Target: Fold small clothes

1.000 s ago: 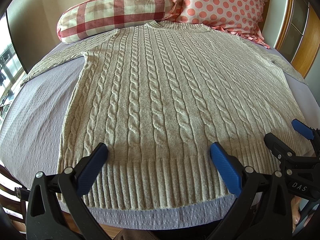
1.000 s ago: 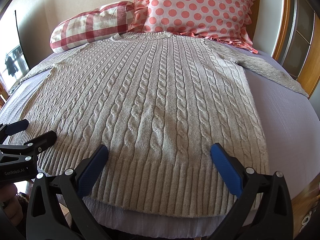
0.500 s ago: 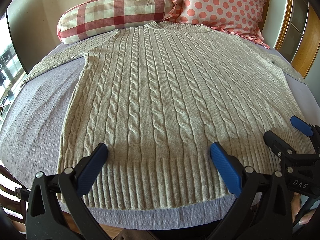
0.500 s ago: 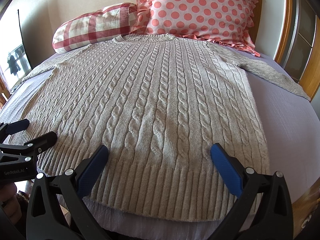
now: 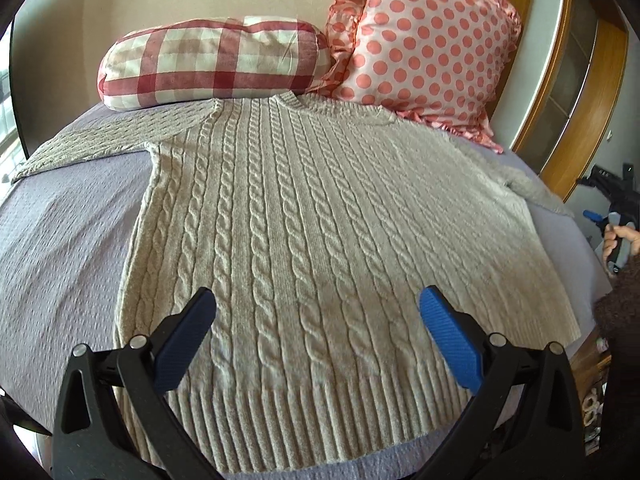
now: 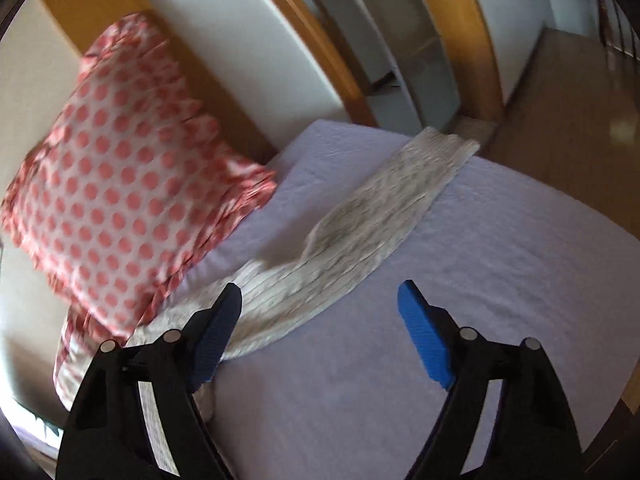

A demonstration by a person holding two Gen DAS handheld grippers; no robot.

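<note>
Since a moment ago, our right gripper (image 6: 320, 320) has swung away from the hem and out to the far right side of the bed, while our left gripper (image 5: 316, 328) has barely shifted, lifting a little above the lower body of the sweater (image 5: 320, 240). Both sets of jaws stand wide apart and carry nothing.

From our right gripper outward, the right sleeve (image 6: 360, 216) lies just ahead and slightly left, its near end by the left pad (image 6: 218, 332), its long axis running away up and to the right toward the cuff at the edge of the bedspread (image 6: 500, 280). The dotted pillow (image 6: 120, 184) stands to its left. From our left gripper outward, the sweater lies flat, face up, hem nearest, collar at the checked pillow (image 5: 216, 60).

We judge the right sleeve comes first, and our right gripper is much the nearer; it should reach along the sleeve rather than across.
</note>
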